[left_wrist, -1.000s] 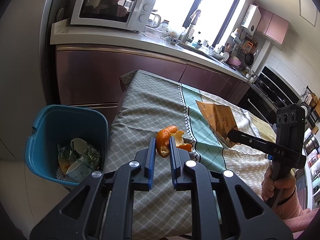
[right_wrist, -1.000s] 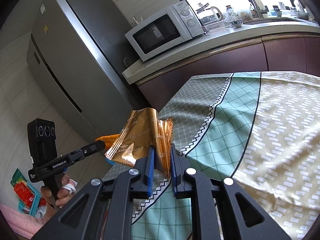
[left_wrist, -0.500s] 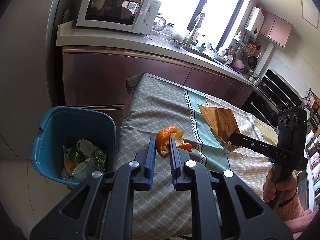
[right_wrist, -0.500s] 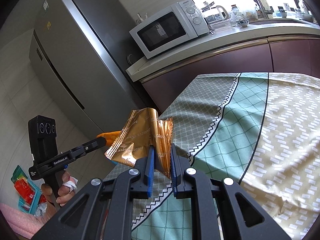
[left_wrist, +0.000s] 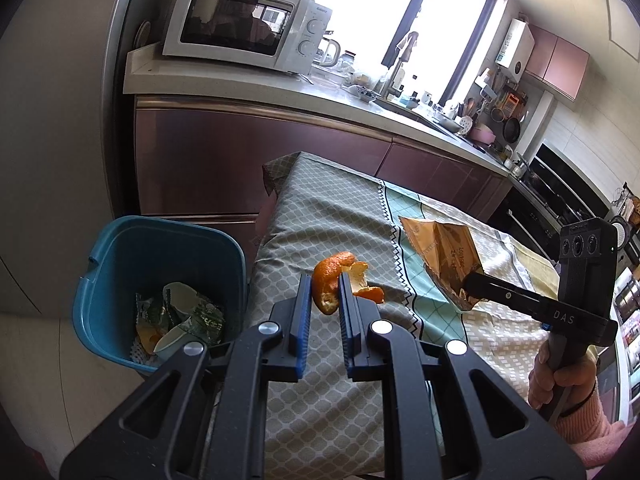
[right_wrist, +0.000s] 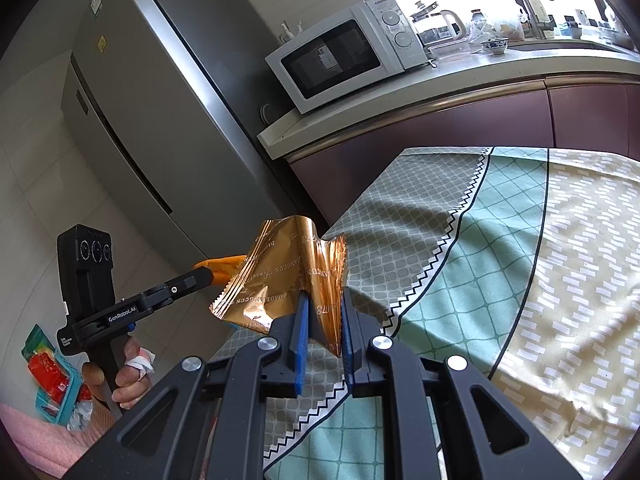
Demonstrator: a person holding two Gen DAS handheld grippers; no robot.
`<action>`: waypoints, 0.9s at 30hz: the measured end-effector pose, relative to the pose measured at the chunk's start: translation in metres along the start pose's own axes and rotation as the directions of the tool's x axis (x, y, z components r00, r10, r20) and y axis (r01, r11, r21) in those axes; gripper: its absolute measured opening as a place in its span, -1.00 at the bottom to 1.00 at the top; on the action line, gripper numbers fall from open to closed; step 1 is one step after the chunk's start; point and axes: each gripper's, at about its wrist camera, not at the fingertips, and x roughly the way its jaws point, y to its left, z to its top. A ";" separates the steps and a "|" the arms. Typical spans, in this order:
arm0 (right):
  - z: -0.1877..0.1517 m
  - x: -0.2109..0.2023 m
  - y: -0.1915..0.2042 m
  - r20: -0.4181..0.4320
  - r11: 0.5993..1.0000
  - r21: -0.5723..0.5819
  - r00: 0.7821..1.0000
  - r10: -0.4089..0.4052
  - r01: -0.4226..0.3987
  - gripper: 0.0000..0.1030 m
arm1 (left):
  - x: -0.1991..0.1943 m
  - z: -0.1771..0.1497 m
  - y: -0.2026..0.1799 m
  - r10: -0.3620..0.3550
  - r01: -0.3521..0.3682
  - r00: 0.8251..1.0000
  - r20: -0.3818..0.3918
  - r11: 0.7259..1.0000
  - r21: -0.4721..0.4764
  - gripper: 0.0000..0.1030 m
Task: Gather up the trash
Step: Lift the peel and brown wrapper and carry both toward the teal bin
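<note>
Meanwhile, both tongs hold trash above the desk (left_wrist: 320, 216).
Left tongs (left_wrist: 325, 292) pinch orange peel (left_wrist: 334, 276) beside the blue bin (left_wrist: 120, 264); right tongs (right_wrist: 323, 312) pinch a gold wrapper (right_wrist: 288, 276).

A: Left gripper (left_wrist: 325, 300): matte black plastic frame, triangular cut-outs, silver round screws, blue rubber finger pads (left_wrist: 304, 320).

B: Right gripper (right_wrist: 323, 312) built the same. Side on, black upright camera block with three lenses; white lettering "DAS" on one arm, "GenRobot.AI" on the other.

A: Pink fuzzy sleeve (left_wrist: 596, 436), dark wristband. White wrap on a finger of the left hand (right_wrist: 120, 376).
</note>
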 end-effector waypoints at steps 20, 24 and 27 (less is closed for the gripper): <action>0.004 0.015 0.016 -0.029 0.999 -0.047 0.999 0.018 -0.019 -0.75 | -0.016 0.004 0.020 0.042 -0.041 0.999 0.028 0.999 -0.037 -0.74; 0.005 0.019 0.019 -0.038 0.998 -0.052 0.999 0.021 -0.023 -0.75 | -0.016 0.004 0.023 0.050 -0.048 0.998 0.032 0.998 -0.044 -0.74; 0.005 0.021 0.021 -0.043 0.998 -0.056 0.999 0.023 -0.025 -0.75 | -0.018 0.004 0.025 0.057 -0.055 0.998 0.034 0.997 -0.052 -0.74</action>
